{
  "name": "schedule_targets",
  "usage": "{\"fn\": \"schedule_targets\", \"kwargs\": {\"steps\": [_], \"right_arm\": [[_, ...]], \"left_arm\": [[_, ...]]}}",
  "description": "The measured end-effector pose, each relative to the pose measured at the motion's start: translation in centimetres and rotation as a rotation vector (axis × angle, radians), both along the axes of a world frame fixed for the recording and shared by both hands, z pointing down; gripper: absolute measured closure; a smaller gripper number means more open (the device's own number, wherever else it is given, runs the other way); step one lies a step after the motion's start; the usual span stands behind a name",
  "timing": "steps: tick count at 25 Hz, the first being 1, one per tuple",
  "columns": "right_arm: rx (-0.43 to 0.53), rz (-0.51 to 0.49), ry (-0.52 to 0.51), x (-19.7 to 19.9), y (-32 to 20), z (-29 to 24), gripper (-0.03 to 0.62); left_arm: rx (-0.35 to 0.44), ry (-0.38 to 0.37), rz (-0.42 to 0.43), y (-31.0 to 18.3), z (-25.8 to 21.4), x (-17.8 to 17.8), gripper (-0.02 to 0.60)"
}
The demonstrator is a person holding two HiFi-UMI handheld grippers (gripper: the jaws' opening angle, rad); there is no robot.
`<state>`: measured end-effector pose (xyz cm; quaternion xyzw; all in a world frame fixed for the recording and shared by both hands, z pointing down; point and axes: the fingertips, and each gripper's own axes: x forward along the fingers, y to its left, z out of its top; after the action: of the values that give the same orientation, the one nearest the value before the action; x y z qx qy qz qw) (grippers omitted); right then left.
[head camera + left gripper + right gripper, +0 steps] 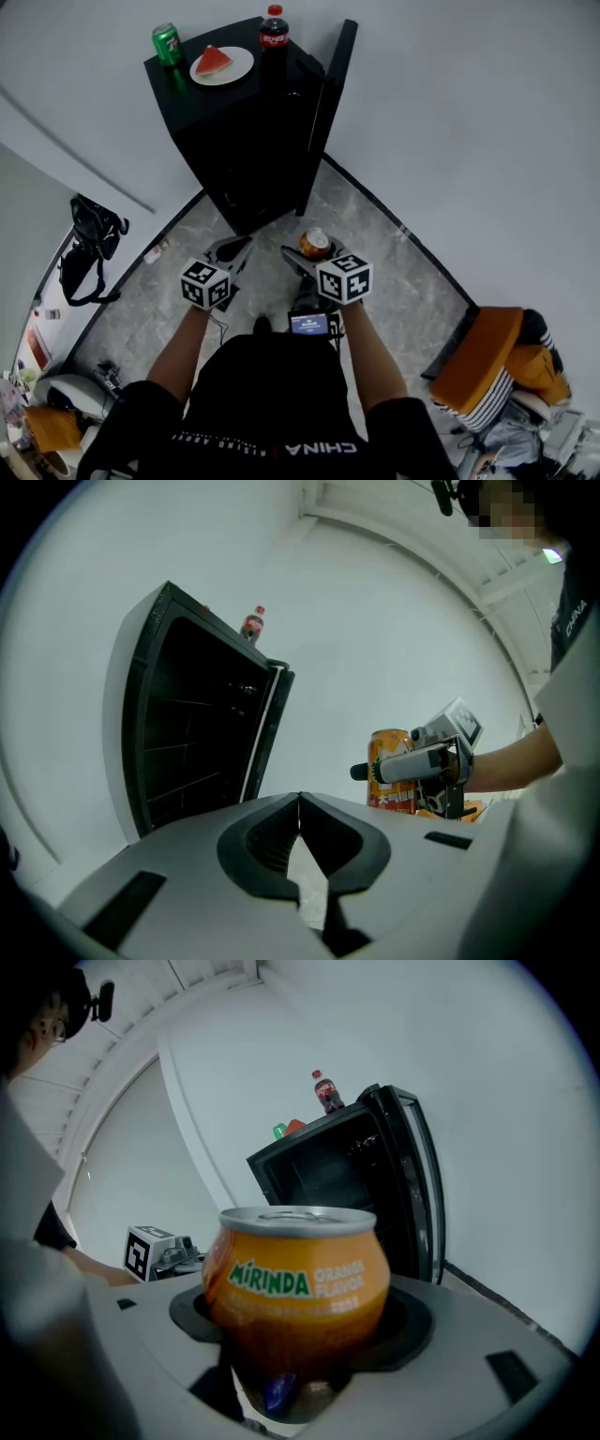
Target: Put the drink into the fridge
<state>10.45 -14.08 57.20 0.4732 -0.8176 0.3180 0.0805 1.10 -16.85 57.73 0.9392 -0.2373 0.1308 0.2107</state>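
An orange Mirinda can [298,1283] stands upright between the jaws of my right gripper [313,249], which is shut on it; the can [315,243] also shows from above, and the can [392,772] appears to the right in the left gripper view. My left gripper [232,251] is shut with nothing in it, its jaws meeting at the tip [299,801]. Ahead stands a black fridge [246,141] with its door [326,112] swung open and dark shelves [187,738] inside. Both grippers hang a short way in front of it.
On the fridge top sit a green can [167,44], a plate with a watermelon slice [221,65] and a cola bottle [273,28]. A black bag [86,246] lies at the left wall. An orange seat with clothes [497,361] stands at the right.
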Motion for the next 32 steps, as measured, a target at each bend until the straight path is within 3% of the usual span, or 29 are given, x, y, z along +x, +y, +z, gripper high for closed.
{"fn": "schedule_targets", "kwargs": {"steps": [10, 19, 24, 32], "right_arm": [[0.043, -0.173, -0.015, 4.4, -10.8, -2.3, 0.25], [0.02, -0.321, -0.049, 3.5, -15.4, -1.6, 0.25], [0.021, -0.325, -0.059, 1.8, -16.1, -1.7, 0.25], [0.056, -0.239, -0.089, -0.4, -17.6, -3.4, 0.25]], "left_arm": [[0.045, -0.015, -0.102, -8.3, -2.7, 6.3, 0.569], [0.025, -0.039, -0.24, -11.4, -2.1, 6.1, 0.569], [0.008, -0.052, -0.212, -11.9, -1.5, 5.6, 0.569], [0.051, -0.05, -0.133, -14.1, -3.4, 3.7, 0.569]]}}
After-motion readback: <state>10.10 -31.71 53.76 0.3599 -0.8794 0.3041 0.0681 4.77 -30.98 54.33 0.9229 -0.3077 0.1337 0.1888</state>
